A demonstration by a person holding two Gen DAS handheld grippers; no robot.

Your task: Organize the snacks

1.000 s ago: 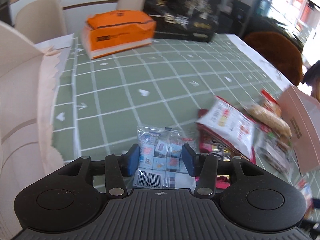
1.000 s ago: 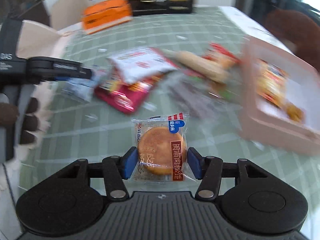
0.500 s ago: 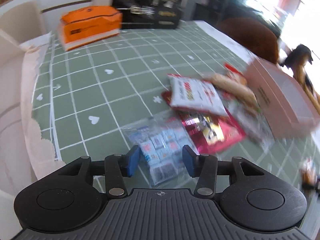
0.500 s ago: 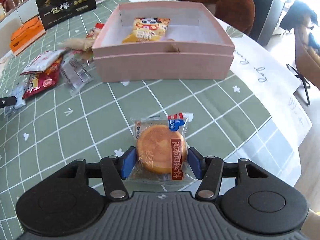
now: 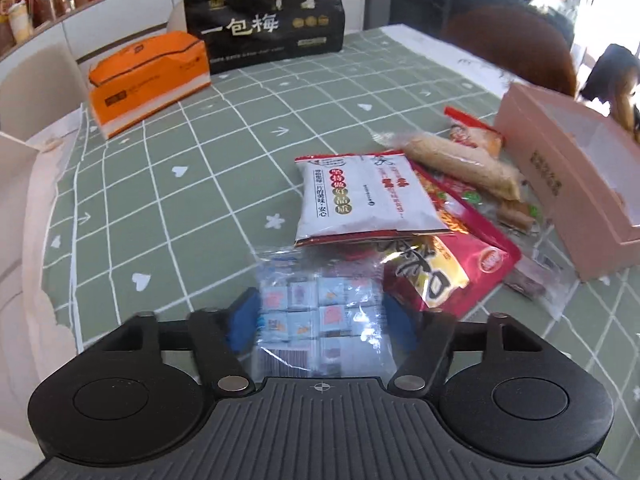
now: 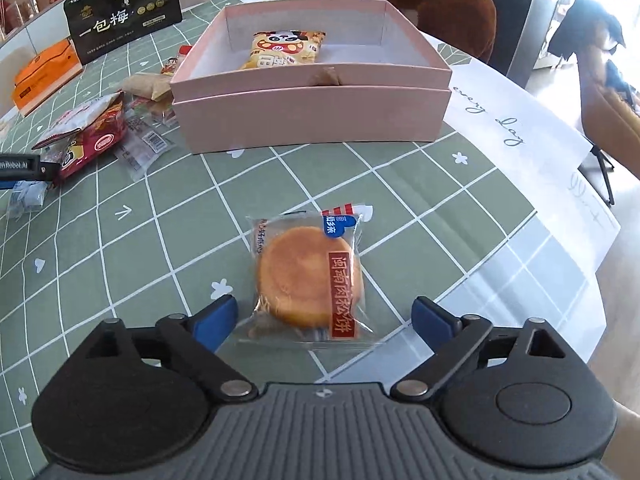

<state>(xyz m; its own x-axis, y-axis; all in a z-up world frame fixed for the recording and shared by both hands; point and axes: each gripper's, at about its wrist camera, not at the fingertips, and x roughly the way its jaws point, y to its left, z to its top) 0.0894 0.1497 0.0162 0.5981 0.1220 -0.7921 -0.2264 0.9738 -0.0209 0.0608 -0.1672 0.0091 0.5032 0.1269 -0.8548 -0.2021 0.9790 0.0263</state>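
Right gripper (image 6: 324,316): black two-finger tool with blue pads, jaws spread wide, having just been opening. Between them lies a clear-wrapped round golden pastry with a red label strip (image 6: 308,280), flat on the green grid-patterned tablecloth (image 6: 120,280). Both blue pads stand clear of the wrapper, a gap on each side; nothing is gripped. The pastry sits near the table's near right edge, where the cloth gives way to white paper with handwriting (image 6: 520,120).

Beyond the pastry, toward the far edge, stands an open pink cardboard box set on its lid (image 6: 312,112). Inside it, against the far wall, a yellow snack packet with a panda face (image 6: 286,50).

Left gripper (image 5: 320,322): same build, jaws also parted, having just been opening. A clear bag of small blue-wrapped candies (image 5: 320,300) lies between the pads on the tablecloth (image 5: 160,184). The picture is blurred here; the left pad looks at or just beside the bag's edge, the right pad apart from it. No pinch visible.

Just beyond the candy bag, a heap of snacks: a white packet with red trim (image 5: 364,196) on top of a red and yellow foil packet (image 5: 448,264), with a long tan bar in clear wrap (image 5: 460,164) behind. The pink box wall (image 5: 560,184) is at the right of the heap.

At the far edge: an orange tissue box (image 5: 148,80) and a black bag with gold print (image 5: 264,12).
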